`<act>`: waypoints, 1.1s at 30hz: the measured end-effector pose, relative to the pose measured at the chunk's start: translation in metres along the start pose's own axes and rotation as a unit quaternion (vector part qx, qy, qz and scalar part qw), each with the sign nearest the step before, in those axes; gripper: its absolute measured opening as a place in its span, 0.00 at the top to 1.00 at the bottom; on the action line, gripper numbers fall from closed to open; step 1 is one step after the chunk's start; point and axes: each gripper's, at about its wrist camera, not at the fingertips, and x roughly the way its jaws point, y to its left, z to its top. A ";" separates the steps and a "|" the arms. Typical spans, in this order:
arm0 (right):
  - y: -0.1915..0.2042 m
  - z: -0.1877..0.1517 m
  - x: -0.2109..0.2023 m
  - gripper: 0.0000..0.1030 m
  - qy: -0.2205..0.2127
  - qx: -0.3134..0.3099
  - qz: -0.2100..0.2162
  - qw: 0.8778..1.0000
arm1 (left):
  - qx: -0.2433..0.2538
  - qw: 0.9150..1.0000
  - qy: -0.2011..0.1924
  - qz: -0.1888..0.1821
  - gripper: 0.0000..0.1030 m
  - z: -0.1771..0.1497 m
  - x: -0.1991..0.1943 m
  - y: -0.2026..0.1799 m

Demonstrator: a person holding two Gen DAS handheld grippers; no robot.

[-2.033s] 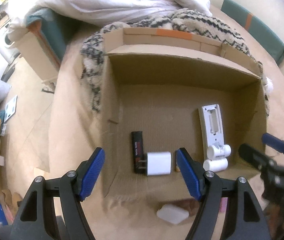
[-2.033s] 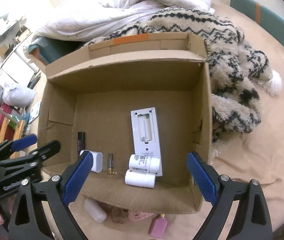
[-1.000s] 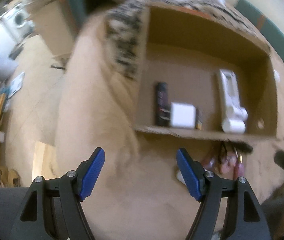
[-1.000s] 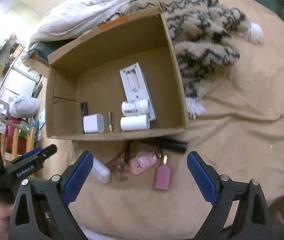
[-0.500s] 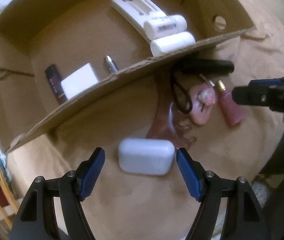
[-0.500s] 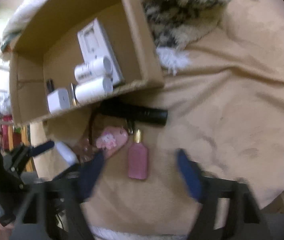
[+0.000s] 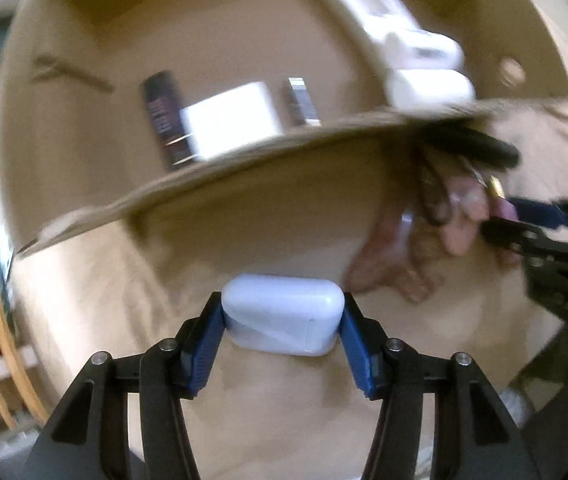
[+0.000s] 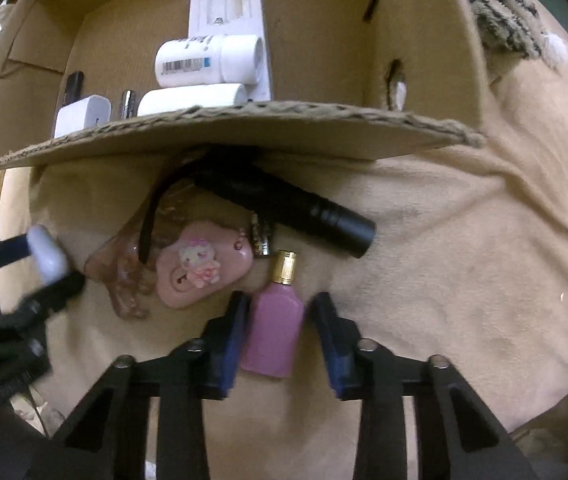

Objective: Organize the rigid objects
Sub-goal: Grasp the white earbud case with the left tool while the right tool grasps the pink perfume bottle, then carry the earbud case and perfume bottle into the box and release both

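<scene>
My left gripper (image 7: pixel 281 316) is shut on a white rounded case (image 7: pixel 281 314) lying on the tan blanket in front of the cardboard box (image 7: pixel 243 160); it shows at far left of the right wrist view (image 8: pixel 47 258). My right gripper (image 8: pixel 277 320) straddles a pink perfume bottle (image 8: pixel 273 324) with a gold cap; its left pad touches the bottle, the right pad stands slightly off. Beside the bottle lie a pink character case (image 8: pixel 199 268), a black flashlight (image 8: pixel 304 212) and a brownish clear piece (image 8: pixel 123 276).
The open box holds a white charger (image 8: pixel 81 116), a black battery (image 8: pixel 73 84), a small metal cylinder (image 8: pixel 127 104), two white bottles (image 8: pixel 207 60) and a white remote back (image 8: pixel 225 4). A patterned fleece (image 8: pixel 500 20) lies at the right. The box's front flap (image 8: pixel 243 132) overhangs the flashlight.
Both grippers dropped close to the blanket. The left closed on the white case. The right narrowed around the pink bottle.
</scene>
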 end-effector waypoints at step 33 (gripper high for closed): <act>-0.065 -0.002 -0.187 0.74 -0.299 0.076 0.020 0.951 | -0.192 0.964 -0.175 0.049 0.49 -0.010 -0.117 0.084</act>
